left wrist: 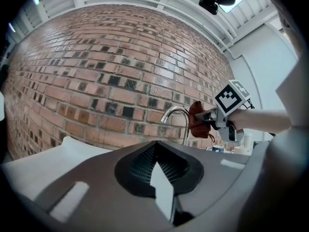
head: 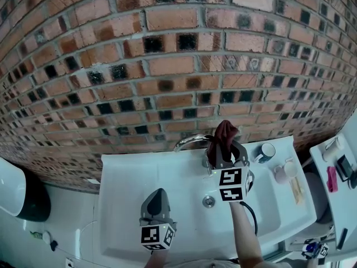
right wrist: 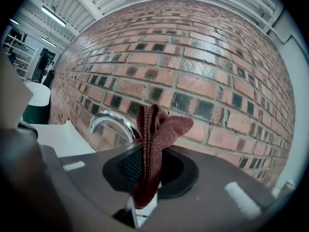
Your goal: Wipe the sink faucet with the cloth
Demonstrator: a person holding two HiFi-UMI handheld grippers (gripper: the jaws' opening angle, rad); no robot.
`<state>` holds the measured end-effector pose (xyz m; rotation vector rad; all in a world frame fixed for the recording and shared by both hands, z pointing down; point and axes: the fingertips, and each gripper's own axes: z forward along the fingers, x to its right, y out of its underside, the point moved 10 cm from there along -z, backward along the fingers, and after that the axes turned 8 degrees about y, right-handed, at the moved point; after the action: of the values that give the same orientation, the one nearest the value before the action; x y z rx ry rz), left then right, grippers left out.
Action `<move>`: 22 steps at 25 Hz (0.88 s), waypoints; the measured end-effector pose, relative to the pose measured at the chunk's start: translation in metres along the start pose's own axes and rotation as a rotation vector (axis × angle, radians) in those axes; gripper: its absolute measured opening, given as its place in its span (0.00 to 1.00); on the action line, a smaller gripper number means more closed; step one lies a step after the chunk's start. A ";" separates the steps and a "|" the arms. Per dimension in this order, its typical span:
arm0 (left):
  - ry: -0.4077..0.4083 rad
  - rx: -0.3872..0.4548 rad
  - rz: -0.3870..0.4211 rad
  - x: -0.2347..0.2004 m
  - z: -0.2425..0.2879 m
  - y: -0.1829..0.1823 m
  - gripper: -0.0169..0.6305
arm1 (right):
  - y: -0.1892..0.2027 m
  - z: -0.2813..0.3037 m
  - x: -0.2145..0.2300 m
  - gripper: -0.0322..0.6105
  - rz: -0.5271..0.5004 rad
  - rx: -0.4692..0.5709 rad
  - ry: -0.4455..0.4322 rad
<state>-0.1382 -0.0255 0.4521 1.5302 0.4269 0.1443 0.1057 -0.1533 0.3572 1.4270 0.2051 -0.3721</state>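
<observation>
A chrome curved faucet [head: 189,142] rises at the back of the white sink [head: 128,175] against the brick wall. My right gripper [head: 225,154] is shut on a dark red cloth [head: 223,135], which sticks up beside the faucet's right end. In the right gripper view the cloth [right wrist: 153,144] stands between the jaws with the faucet [right wrist: 110,122] just behind and to its left. My left gripper [head: 157,201] hangs over the basin, shut and holding nothing. The left gripper view shows the faucet [left wrist: 178,118] and the cloth [left wrist: 199,120] ahead.
A drain [head: 208,201] sits in the basin's middle. A mug [head: 266,151] and small items stand on the sink's right ledge. A white cabinet [head: 334,166] is at the right, a dark bin [head: 25,197] at the left.
</observation>
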 end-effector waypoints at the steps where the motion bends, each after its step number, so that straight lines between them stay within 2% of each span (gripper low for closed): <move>1: 0.005 -0.001 0.007 0.002 0.001 -0.001 0.03 | 0.010 0.002 -0.001 0.12 0.000 -0.030 -0.002; 7: 0.014 -0.010 0.047 0.005 0.003 0.000 0.03 | 0.069 0.024 -0.032 0.12 -0.059 -0.226 -0.063; 11: -0.001 -0.013 0.041 -0.001 0.004 0.002 0.03 | 0.073 0.023 -0.040 0.12 -0.078 -0.248 -0.065; 16: 0.002 -0.022 0.033 0.000 0.008 0.003 0.03 | 0.078 0.014 -0.068 0.12 -0.149 -0.249 -0.148; 19: 0.011 -0.028 0.034 0.002 0.008 0.004 0.03 | 0.091 0.022 -0.089 0.12 -0.167 -0.316 -0.213; 22: -0.005 -0.029 0.037 -0.002 0.004 0.002 0.03 | 0.104 0.024 -0.101 0.12 -0.176 -0.357 -0.208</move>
<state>-0.1382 -0.0297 0.4545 1.5097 0.3913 0.1748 0.0491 -0.1540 0.4930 1.0142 0.2159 -0.5942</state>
